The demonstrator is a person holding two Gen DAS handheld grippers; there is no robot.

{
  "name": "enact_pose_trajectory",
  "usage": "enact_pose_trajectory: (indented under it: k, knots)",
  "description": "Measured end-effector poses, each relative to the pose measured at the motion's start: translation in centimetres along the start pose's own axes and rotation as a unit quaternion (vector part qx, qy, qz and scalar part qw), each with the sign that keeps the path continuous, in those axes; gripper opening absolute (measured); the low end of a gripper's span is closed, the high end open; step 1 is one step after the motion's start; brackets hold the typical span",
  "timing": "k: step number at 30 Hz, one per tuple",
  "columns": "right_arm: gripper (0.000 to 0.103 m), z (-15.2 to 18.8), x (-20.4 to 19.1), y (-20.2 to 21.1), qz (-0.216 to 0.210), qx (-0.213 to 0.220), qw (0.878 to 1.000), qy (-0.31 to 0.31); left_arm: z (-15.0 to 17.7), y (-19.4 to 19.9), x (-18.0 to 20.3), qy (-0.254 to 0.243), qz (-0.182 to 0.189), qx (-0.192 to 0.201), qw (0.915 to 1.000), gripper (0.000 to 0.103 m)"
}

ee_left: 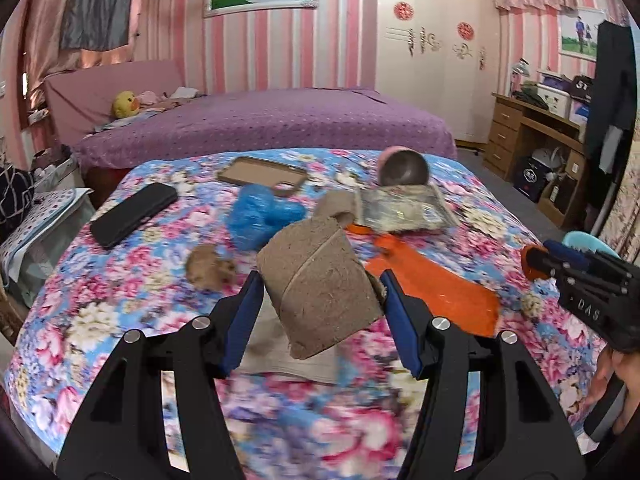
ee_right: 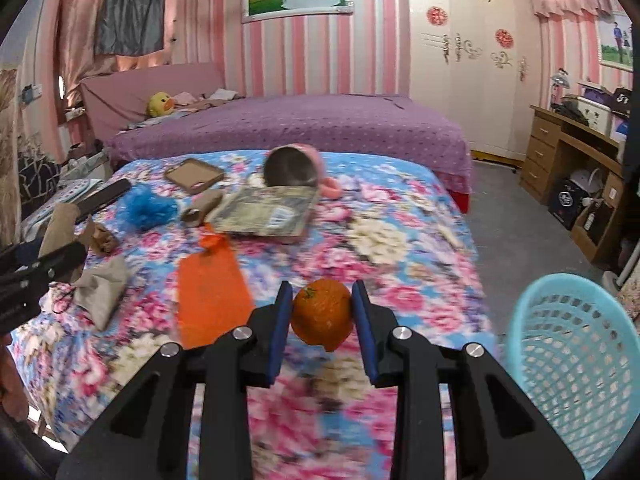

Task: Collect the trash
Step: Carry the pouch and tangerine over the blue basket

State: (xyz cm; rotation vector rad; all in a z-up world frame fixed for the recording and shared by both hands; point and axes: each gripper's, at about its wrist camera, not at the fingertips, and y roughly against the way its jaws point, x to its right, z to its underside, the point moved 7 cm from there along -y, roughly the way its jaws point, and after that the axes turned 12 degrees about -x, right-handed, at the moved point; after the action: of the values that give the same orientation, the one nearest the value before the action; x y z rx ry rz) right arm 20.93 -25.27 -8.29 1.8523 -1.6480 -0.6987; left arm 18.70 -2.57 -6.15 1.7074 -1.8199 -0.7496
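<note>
While the left gripper (ee_left: 320,280) is pinching a brown cardboard tube (ee_left: 318,286) between its blue pads, lifted clear of the floral bedspread (ee_left: 120,312), the right gripper (ee_right: 323,312) is clamping an orange (ee_right: 322,313) between its own pads, above the same bedspread near its right edge. A light blue mesh basket (ee_right: 576,364) is sitting just off the bed to the right of the orange. More clutter is lying farther back on the bedspread: an orange mesh bag (ee_right: 210,300), a crumpled blue plastic bag (ee_left: 262,216), a smaller cardboard tube (ee_right: 200,208), a flat foil packet (ee_right: 266,212), a black phone (ee_left: 134,214), a brown phone case (ee_left: 262,174), and an overturned bowl (ee_left: 404,168). A crumpled brown paper scrap (ee_left: 210,268) is resting left of the held tube.
</note>
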Motion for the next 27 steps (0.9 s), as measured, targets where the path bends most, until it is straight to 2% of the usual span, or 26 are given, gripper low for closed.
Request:
enact_pose_trajectory:
  k: [13, 17, 22, 27]
  knots:
    - [0.031, 1.7, 11.7, 2.1, 0.051, -0.005, 0.997, -0.062, 0.5, -1.8, 7.1, -0.02, 0.018, -0.017, 0.9995, 0.059]
    - [0.031, 2.5, 15.2, 3.1, 0.066, -0.006, 0.994, -0.085, 0.3, -2.6, 9.6, -0.013, 0.037, -0.029, 0.9988, 0.059]
    - [0.031, 3.8, 19.3, 4.2, 0.09, -0.011, 0.991, -0.101, -0.2, -2.0, 13.5, -0.041, 0.032, -0.019, 0.9985, 0.059]
    - [0.031, 5.3, 23.1, 4.9, 0.1, -0.018, 0.987, -0.124, -0.3, -1.5, 17.5, -0.059, 0.048, -0.015, 0.997, 0.059]
